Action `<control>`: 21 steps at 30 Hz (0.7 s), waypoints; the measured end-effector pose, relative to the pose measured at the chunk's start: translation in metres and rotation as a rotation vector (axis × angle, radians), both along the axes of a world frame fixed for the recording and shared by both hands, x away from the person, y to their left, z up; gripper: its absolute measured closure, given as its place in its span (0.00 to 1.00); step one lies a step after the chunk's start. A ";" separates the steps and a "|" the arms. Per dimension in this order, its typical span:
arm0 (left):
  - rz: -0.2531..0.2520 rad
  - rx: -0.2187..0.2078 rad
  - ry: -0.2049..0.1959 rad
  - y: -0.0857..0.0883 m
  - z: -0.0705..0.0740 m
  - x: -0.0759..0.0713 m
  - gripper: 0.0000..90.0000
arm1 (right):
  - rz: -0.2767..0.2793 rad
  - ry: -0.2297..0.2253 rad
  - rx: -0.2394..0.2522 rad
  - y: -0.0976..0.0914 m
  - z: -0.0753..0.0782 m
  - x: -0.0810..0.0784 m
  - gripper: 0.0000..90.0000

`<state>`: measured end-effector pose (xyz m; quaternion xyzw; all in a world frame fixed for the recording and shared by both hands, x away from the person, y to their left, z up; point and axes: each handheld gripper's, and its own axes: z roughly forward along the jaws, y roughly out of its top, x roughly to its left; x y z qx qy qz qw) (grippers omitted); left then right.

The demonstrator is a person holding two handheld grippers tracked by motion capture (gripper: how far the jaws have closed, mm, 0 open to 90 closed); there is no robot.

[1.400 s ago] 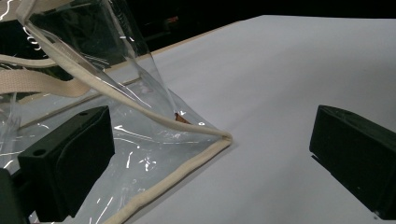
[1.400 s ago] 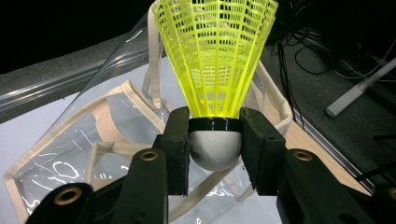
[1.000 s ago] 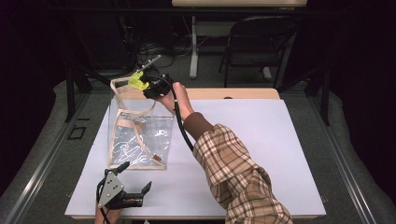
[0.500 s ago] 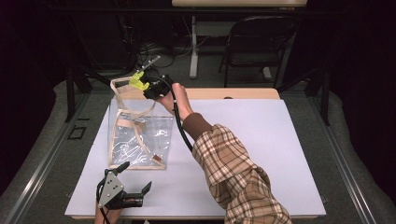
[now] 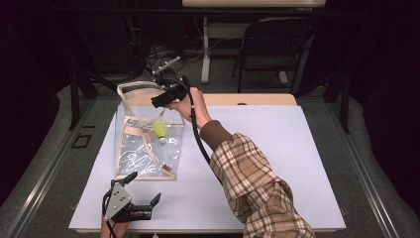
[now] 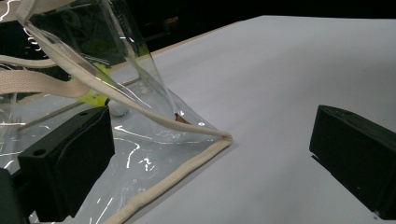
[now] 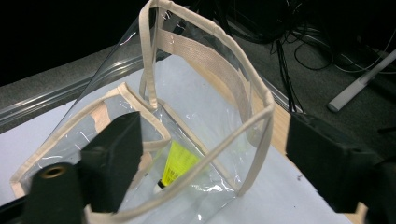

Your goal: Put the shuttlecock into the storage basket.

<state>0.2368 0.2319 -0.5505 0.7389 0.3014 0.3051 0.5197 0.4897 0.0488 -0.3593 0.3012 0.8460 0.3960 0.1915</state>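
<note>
Shuttlecock (image 5: 160, 131), yellow w/ white tip, is inside the clear bag (image 5: 143, 148) on the white table (image 5: 277, 163), tip down near the bag's bottom. I've got the right gripper (image 5: 159, 99) up over the bag's open top edge, jaws wide apart, nothing in them. Left gripper (image 5: 143, 201) sits low at the table's near edge, just beside the bag's front corner, jaws also wide, empty. Plaid sleeve (image 5: 257, 188) reaches across the table.
</note>
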 end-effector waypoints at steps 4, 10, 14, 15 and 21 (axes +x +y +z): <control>-0.001 0.001 0.000 0.000 0.000 0.000 0.00 | 0.022 -0.007 0.019 -0.013 0.003 -0.005 0.13; -0.001 0.005 0.000 -0.001 0.000 0.000 0.00 | 0.046 -0.016 0.037 -0.030 0.007 -0.013 0.08; 0.000 0.005 0.000 -0.001 0.000 0.000 0.00 | 0.053 -0.018 0.044 -0.039 0.008 -0.018 0.06; 0.000 0.005 0.001 -0.001 0.000 0.000 0.00 | 0.057 -0.017 0.045 -0.042 0.007 -0.020 0.05; 0.001 0.007 0.001 -0.001 0.000 0.000 0.00 | 0.065 -0.015 0.039 -0.054 0.005 -0.026 0.03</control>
